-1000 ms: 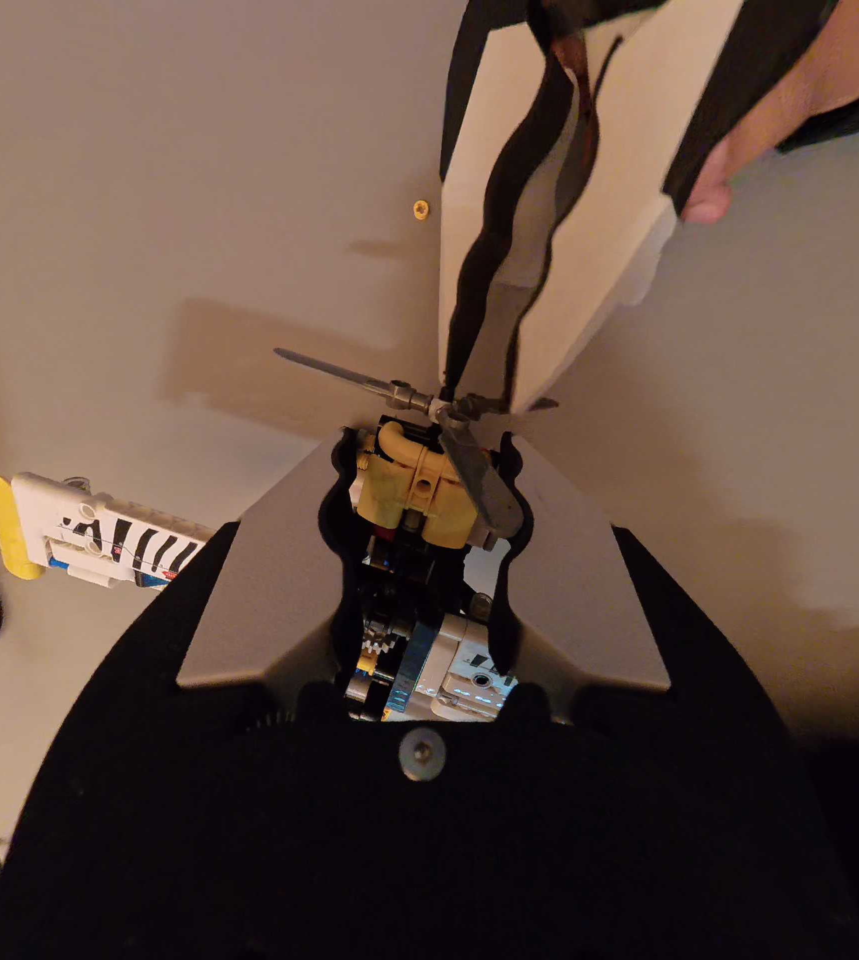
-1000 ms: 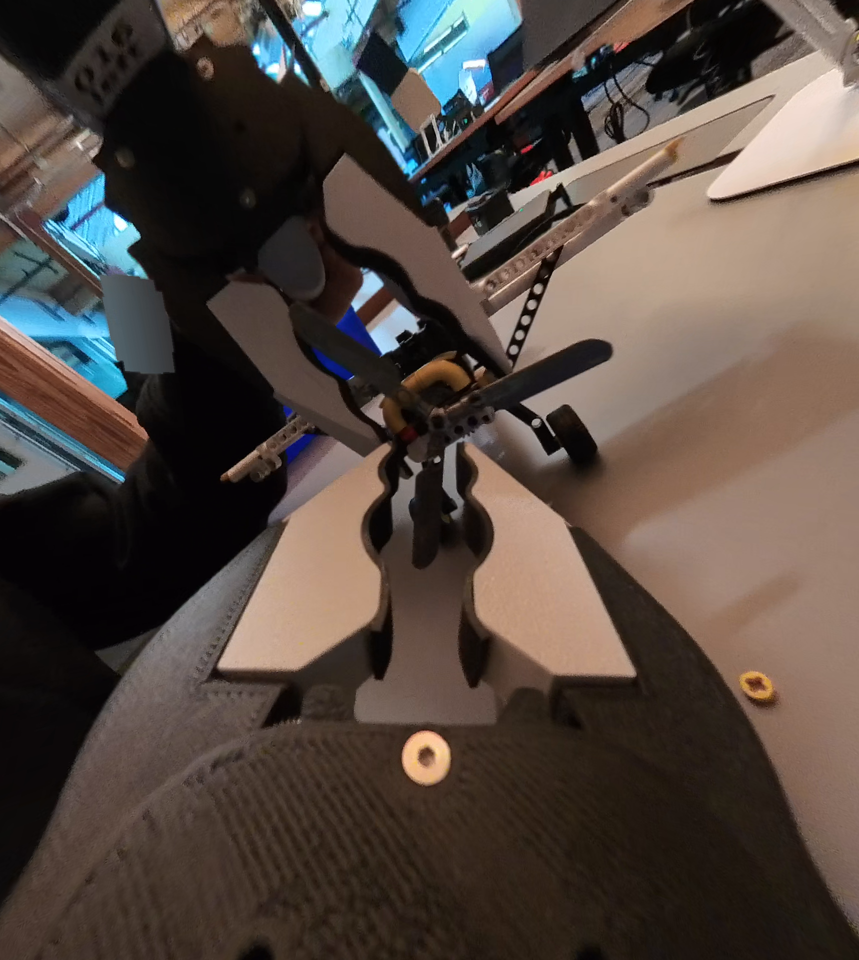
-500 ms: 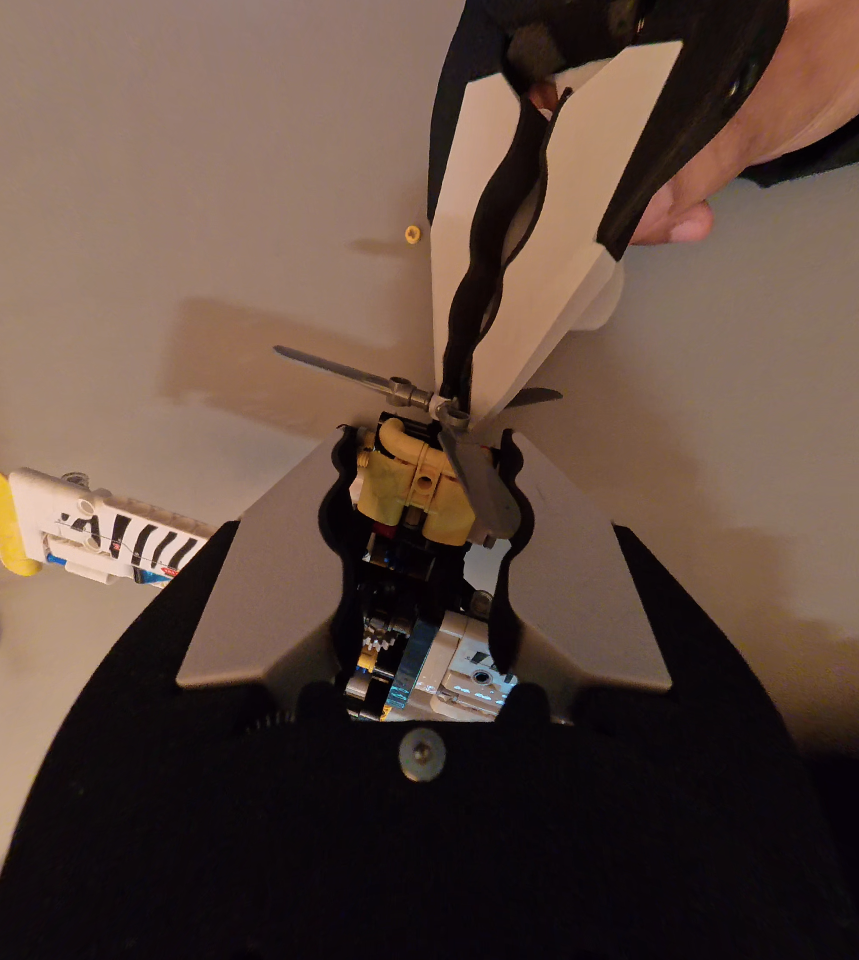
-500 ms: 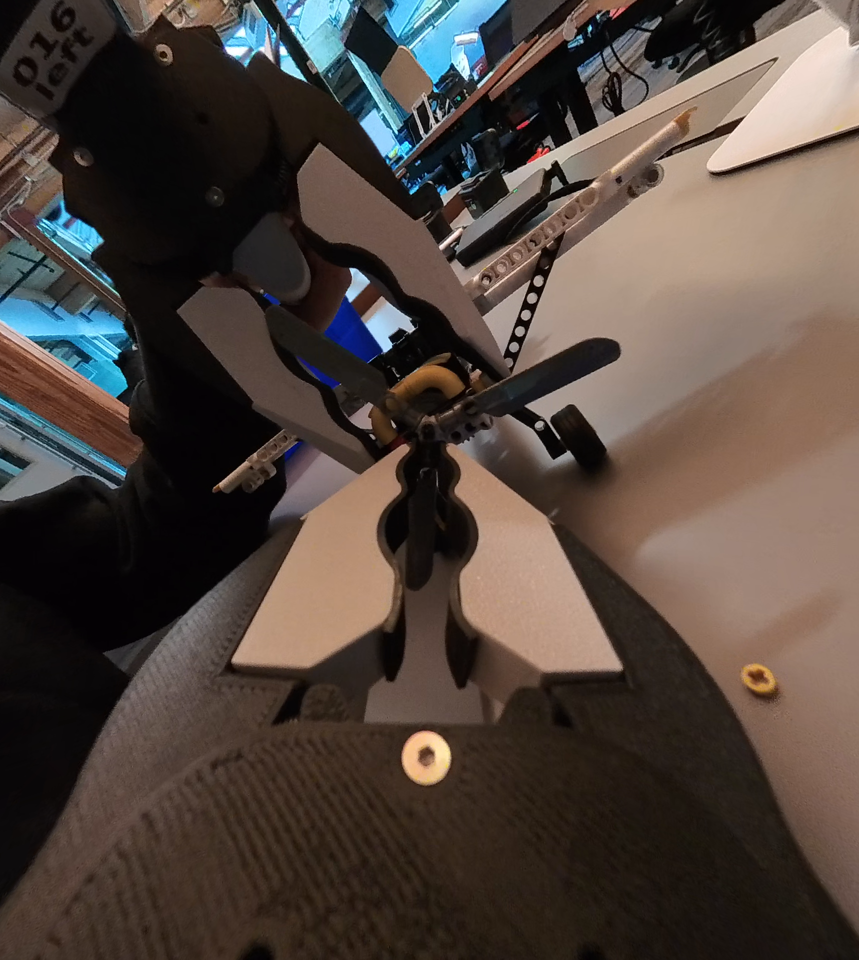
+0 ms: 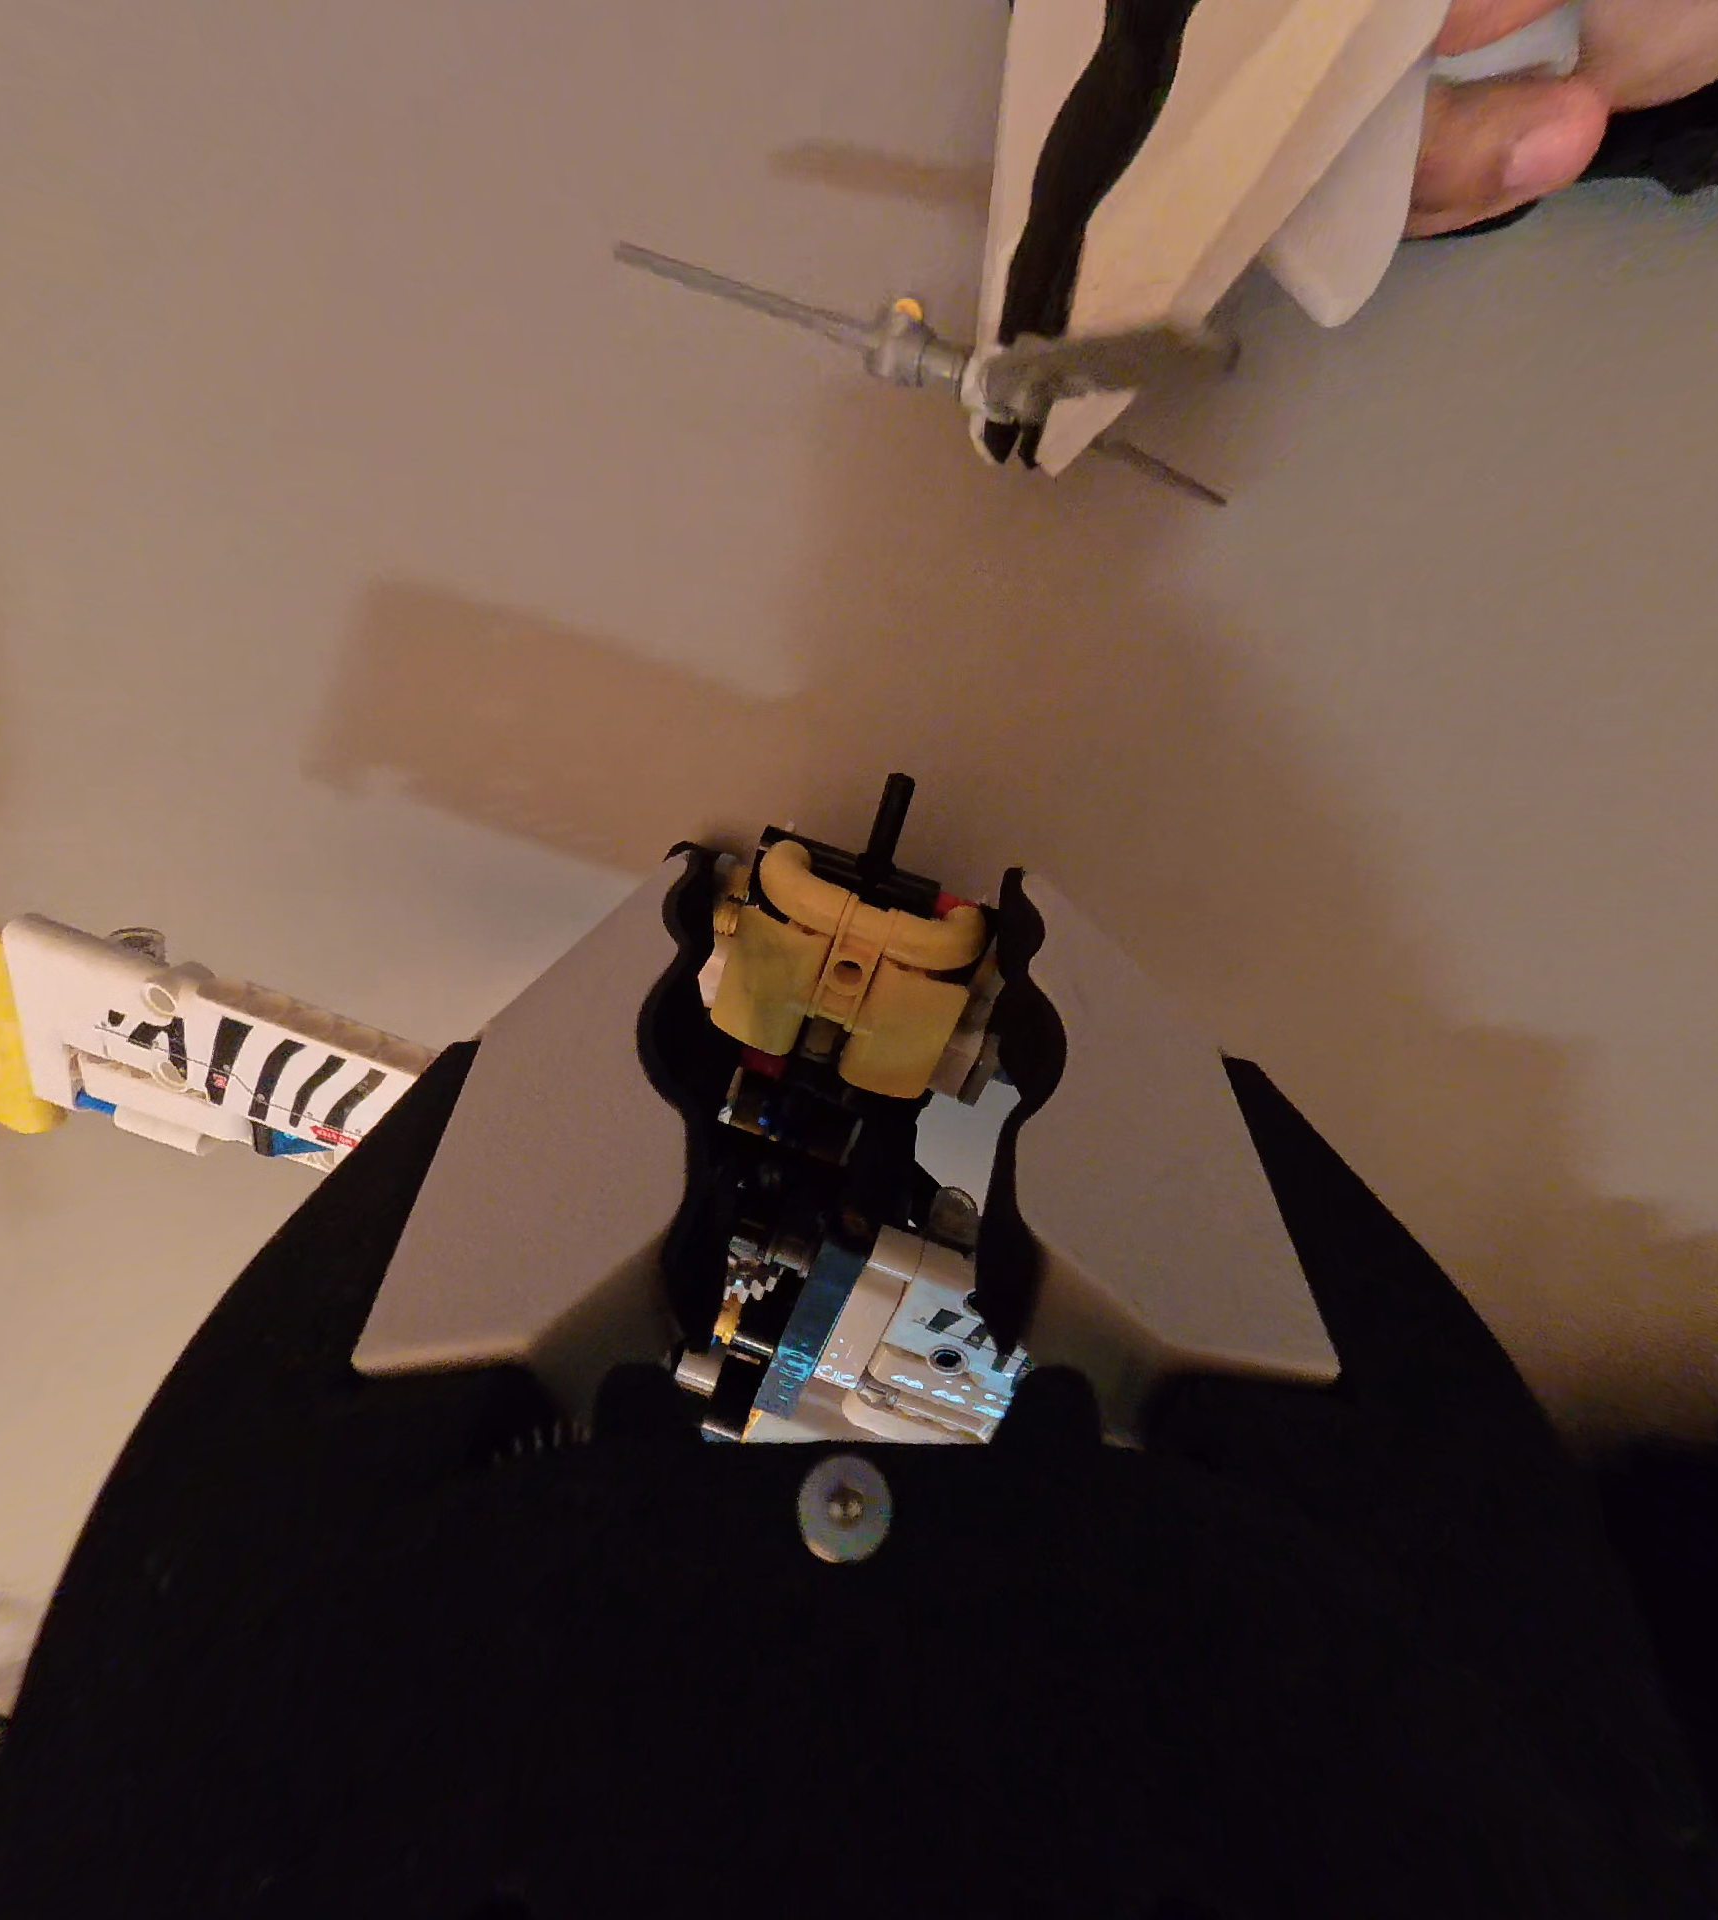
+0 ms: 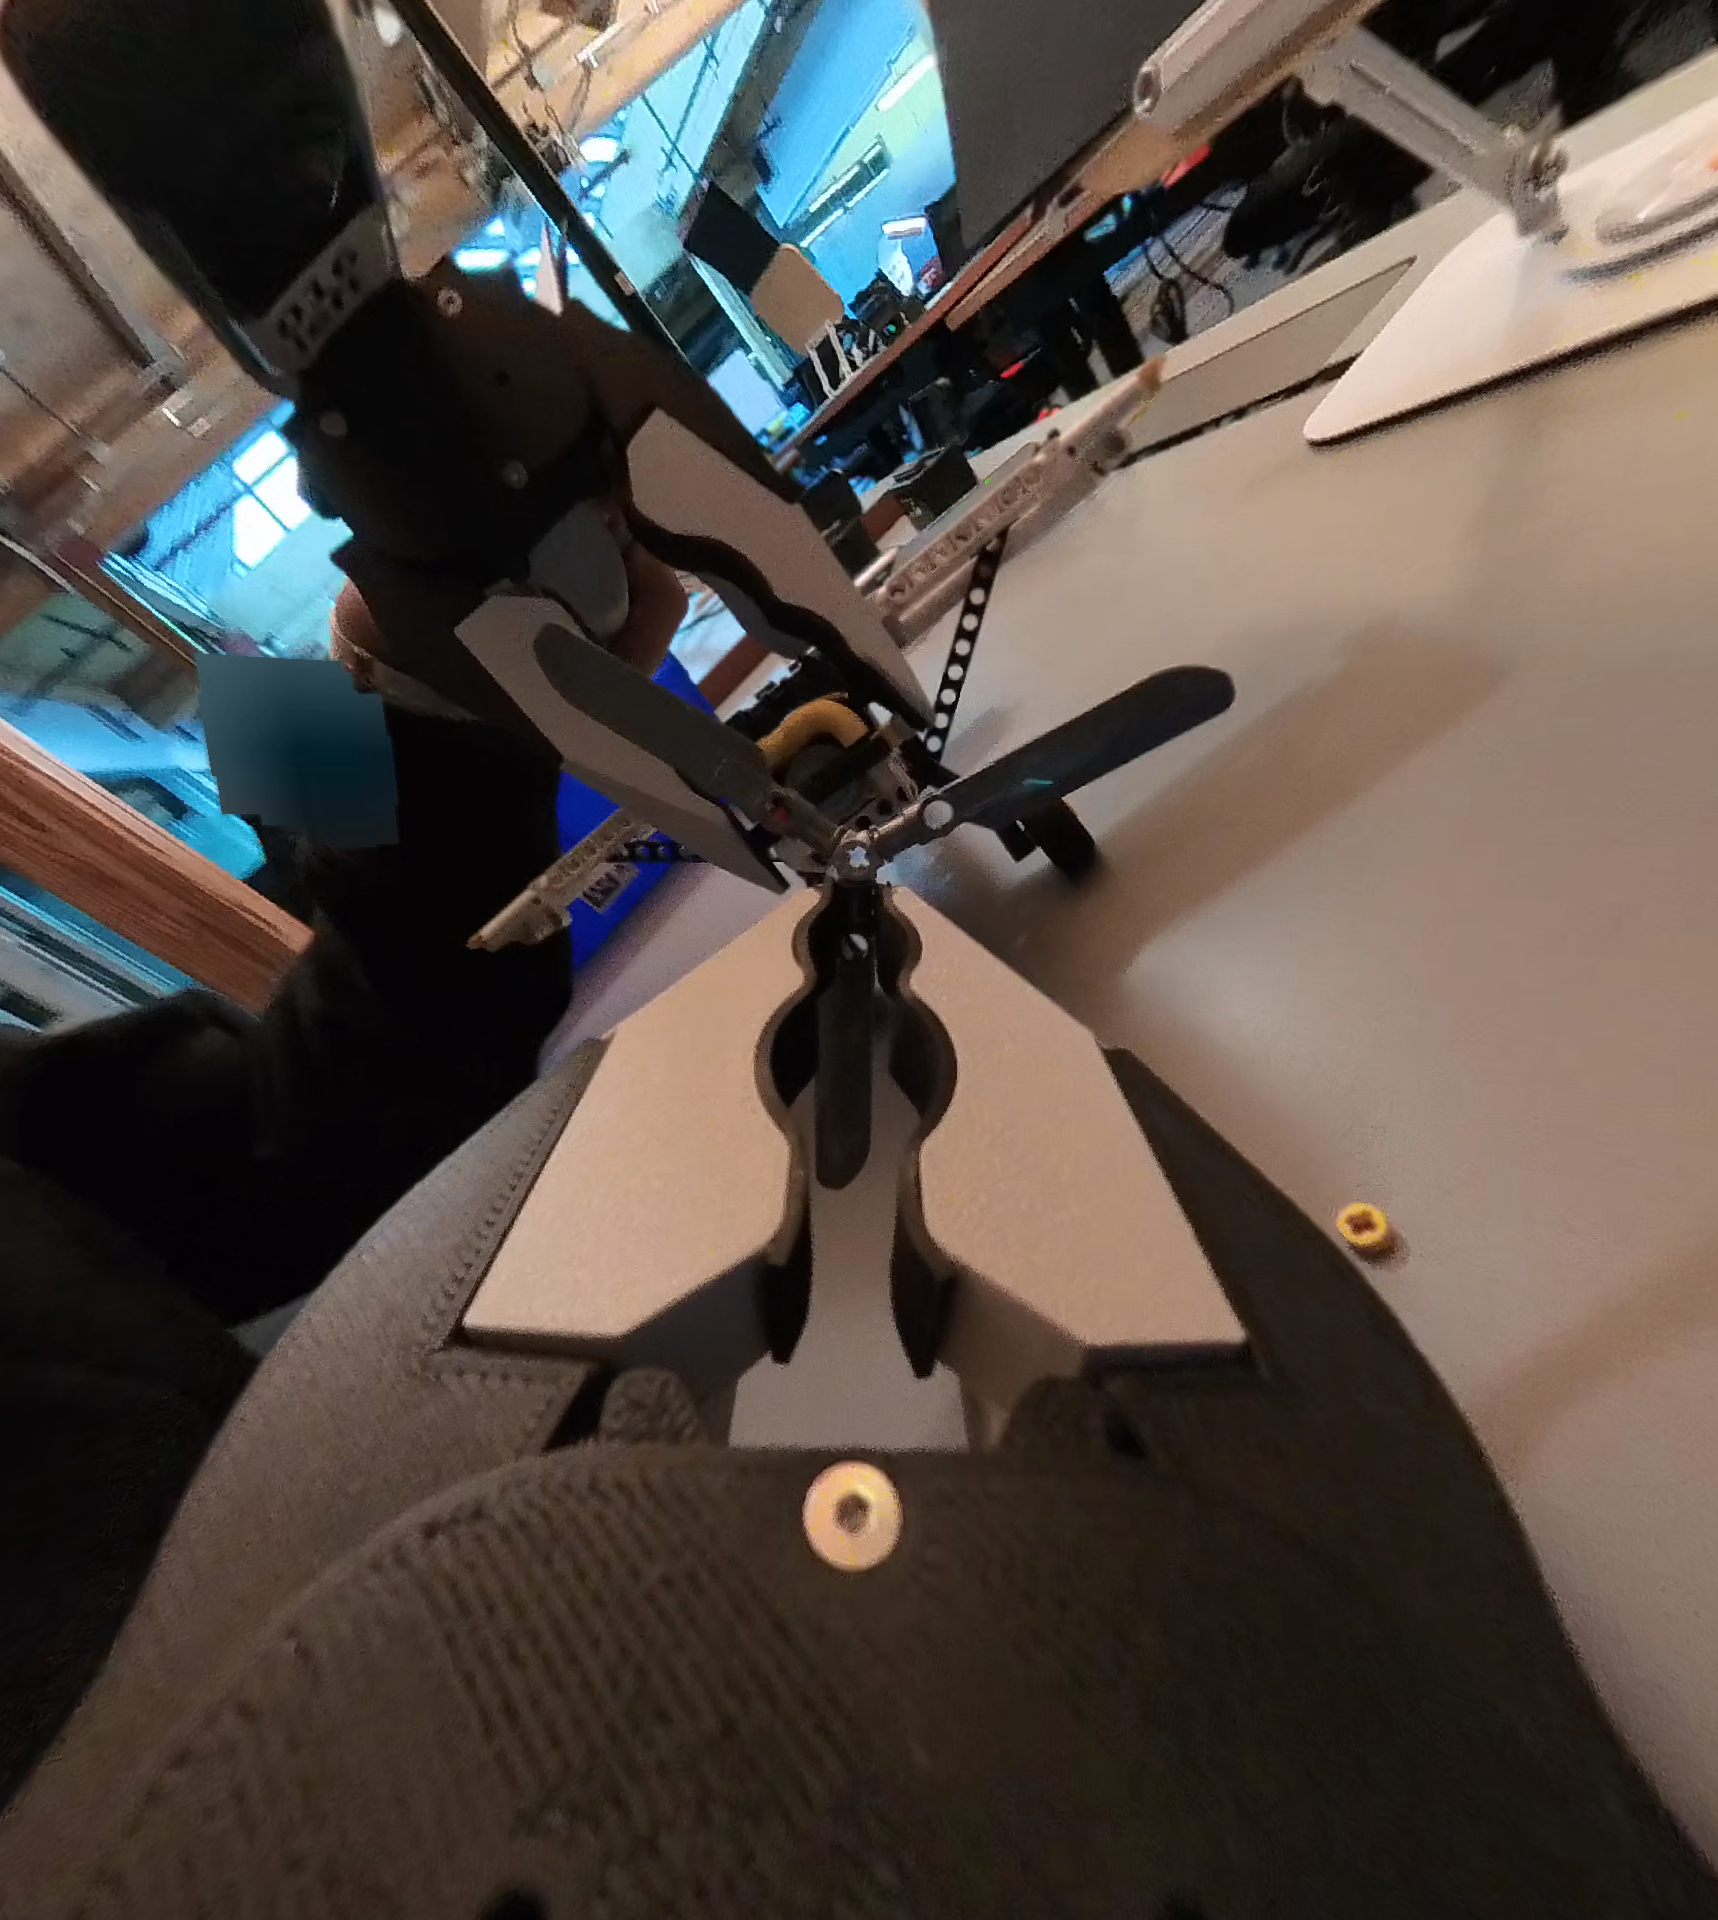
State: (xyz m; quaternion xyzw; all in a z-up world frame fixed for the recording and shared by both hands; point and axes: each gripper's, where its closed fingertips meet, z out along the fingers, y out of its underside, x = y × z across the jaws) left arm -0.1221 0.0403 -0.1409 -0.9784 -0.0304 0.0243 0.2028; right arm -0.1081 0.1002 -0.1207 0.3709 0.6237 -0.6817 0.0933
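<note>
Grey worktop (image 5: 211,436), office desks far behind. Left: striped white-and-yellow brick piece (image 5: 180,1049) lies flat. Centre: left gripper (image 5: 850,914) jaws clamp the toy helicopter body (image 5: 844,987). Right, well apart: right gripper (image 6: 855,914) jaws narrow, pinching one blade of the grey rotor (image 5: 1021,374); yellow bush (image 6: 1364,1228) near.

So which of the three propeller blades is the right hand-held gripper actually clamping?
The blade pointing back toward the camera, pinched between the right hand-held gripper fingers. The other two fan out free, left and right.
</note>
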